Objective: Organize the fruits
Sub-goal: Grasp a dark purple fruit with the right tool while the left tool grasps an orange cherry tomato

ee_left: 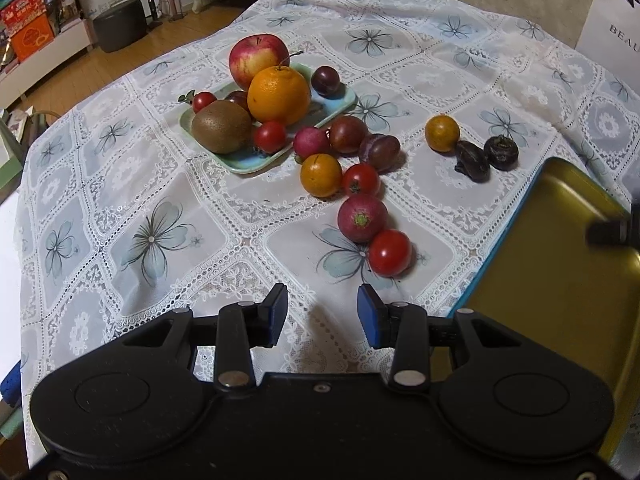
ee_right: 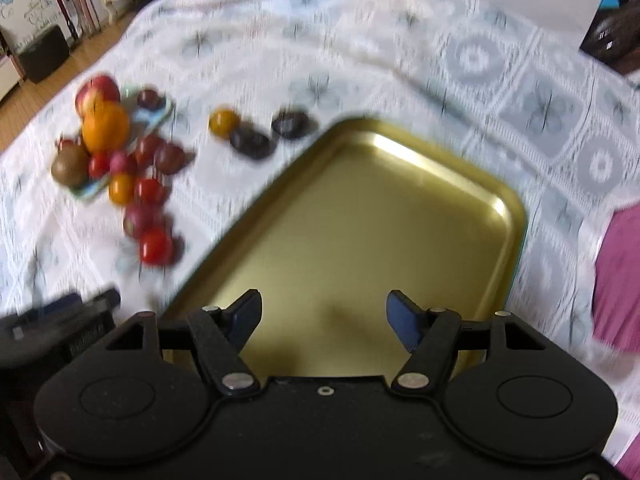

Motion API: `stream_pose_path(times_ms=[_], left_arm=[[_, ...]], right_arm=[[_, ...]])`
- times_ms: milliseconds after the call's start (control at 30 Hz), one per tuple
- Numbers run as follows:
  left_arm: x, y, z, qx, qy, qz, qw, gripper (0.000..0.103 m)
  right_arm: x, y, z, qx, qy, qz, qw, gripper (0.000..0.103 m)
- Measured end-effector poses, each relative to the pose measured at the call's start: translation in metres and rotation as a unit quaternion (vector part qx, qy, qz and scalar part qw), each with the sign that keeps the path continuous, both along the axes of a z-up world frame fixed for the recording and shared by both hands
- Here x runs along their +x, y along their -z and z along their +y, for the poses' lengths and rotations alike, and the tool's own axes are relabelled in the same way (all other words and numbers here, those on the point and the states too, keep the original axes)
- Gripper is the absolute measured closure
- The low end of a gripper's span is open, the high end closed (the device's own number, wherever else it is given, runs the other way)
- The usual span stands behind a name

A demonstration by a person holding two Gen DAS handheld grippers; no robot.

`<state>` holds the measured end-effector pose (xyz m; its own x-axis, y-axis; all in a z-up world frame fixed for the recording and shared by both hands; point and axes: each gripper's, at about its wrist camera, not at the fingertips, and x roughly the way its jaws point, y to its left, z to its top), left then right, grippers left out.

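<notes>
A pale green plate [ee_left: 340, 106] holds an apple [ee_left: 258, 57], an orange [ee_left: 279, 95], a kiwi [ee_left: 221, 126] and small fruits. Loose fruits lie on the cloth beside it: a red tomato [ee_left: 389, 253], a pink-red fruit [ee_left: 362, 218], a yellow-orange fruit [ee_left: 321, 175] and two dark shrivelled fruits [ee_left: 486, 154]. An empty gold tray [ee_right: 360, 216] lies to the right; it also shows in the left wrist view [ee_left: 560, 272]. My left gripper [ee_left: 322, 314] is open and empty above the cloth, short of the red tomato. My right gripper [ee_right: 324, 320] is open and empty over the tray's near end.
A white lace tablecloth with blue flowers [ee_left: 152, 236] covers the table. A white paper bag [ee_left: 612, 28] stands at the far right. A magenta cloth [ee_right: 620, 276] lies right of the tray. The right wrist view is motion-blurred.
</notes>
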<state>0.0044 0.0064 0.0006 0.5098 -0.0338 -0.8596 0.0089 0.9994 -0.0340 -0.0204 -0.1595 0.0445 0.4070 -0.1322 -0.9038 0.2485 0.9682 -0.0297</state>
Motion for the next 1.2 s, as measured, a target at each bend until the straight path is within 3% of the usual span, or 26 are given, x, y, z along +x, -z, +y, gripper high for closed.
stream_pose_path(times_ms=[133,267,433,567,767,933,1067,1200], left_arm=[[0.009,-0.006,0.009,-0.021,-0.025,0.007,0.9994,0.054],[0.02,-0.016,0.019,-0.046,-0.055,0.012,0.9974,0.055],[0.042,-0.034,0.017,-0.017,-0.053,0.02,0.9982,0.055],[0.063,-0.042,0.013,-0.005,-0.042,0.019,0.9989,0.055],[0.099,-0.024,0.009,-0.026,-0.043,0.043,0.9978,0.055],[0.117,-0.004,0.0,-0.013,-0.023,0.054,0.9982,0.055],[0.123,0.01,-0.004,-0.005,-0.006,0.062,0.998,0.055],[0.126,0.012,-0.005,-0.002,-0.01,0.06,0.9981,0.055]], right_arm=[[0.03,-0.017,-0.013,0.018,-0.013,-0.04,0.999,0.031],[0.069,-0.02,-0.02,0.029,-0.041,-0.038,0.998,0.032],[0.111,-0.014,-0.026,0.006,-0.051,-0.034,0.998,0.032],[0.14,-0.006,-0.025,-0.005,-0.098,-0.034,0.995,0.032],[0.177,0.019,-0.033,0.017,-0.156,-0.01,0.987,0.032],[0.199,0.044,-0.044,0.046,-0.133,0.018,0.99,0.031],[0.207,0.061,-0.046,0.026,-0.123,0.031,0.992,0.028],[0.208,0.079,-0.049,0.06,-0.12,0.032,0.99,0.029]])
